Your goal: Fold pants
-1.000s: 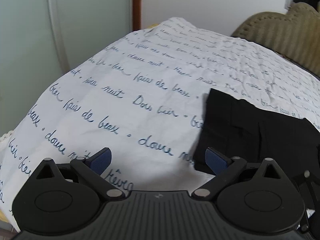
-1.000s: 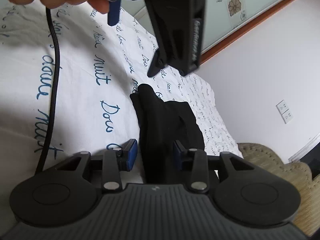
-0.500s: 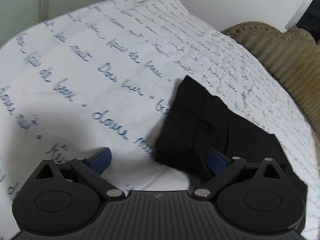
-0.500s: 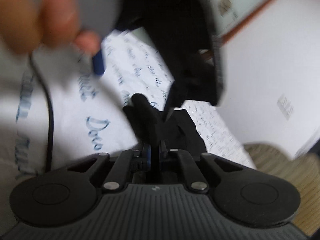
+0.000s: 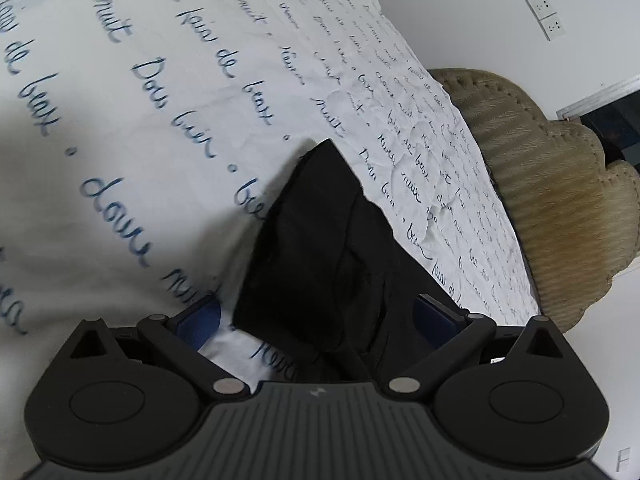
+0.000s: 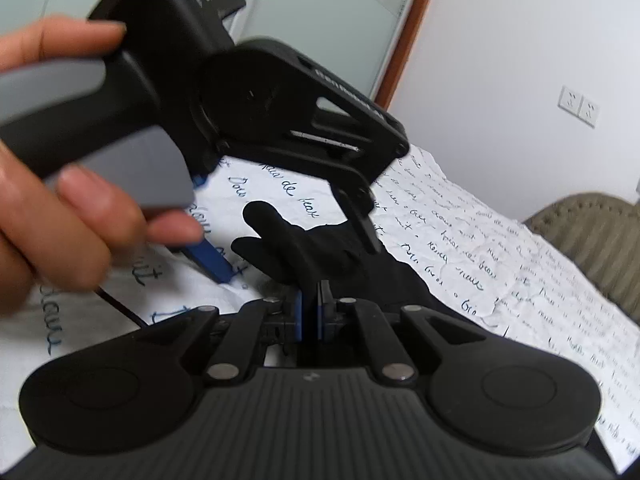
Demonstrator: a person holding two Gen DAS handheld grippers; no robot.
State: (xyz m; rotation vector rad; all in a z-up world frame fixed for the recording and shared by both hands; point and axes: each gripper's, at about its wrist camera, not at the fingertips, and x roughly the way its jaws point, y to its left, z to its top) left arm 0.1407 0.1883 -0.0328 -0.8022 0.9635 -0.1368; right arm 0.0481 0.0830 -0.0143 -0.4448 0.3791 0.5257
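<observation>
Black pants [image 5: 320, 248] lie folded on a white bed sheet [image 5: 120, 120] printed with blue script. My left gripper [image 5: 316, 316] is open, its blue pads on either side of the near end of the pants. In the right wrist view my right gripper [image 6: 310, 314] is shut on the near edge of the black pants [image 6: 320, 248], which bunch up just beyond its pads. The left gripper [image 6: 280, 252], held by a hand [image 6: 60, 216], hangs over the pants there, jaws spread.
A beige ribbed headboard or cushion [image 5: 540, 200] runs along the bed's right side. A white wall with a socket [image 5: 546, 16] is behind. A frosted glass door with a wooden frame [image 6: 408, 28] stands beyond the bed. A black cable [image 6: 120, 304] trails over the sheet.
My right gripper closed on the edge of the pants. My left gripper swung right and came down over the pants, staying open.
</observation>
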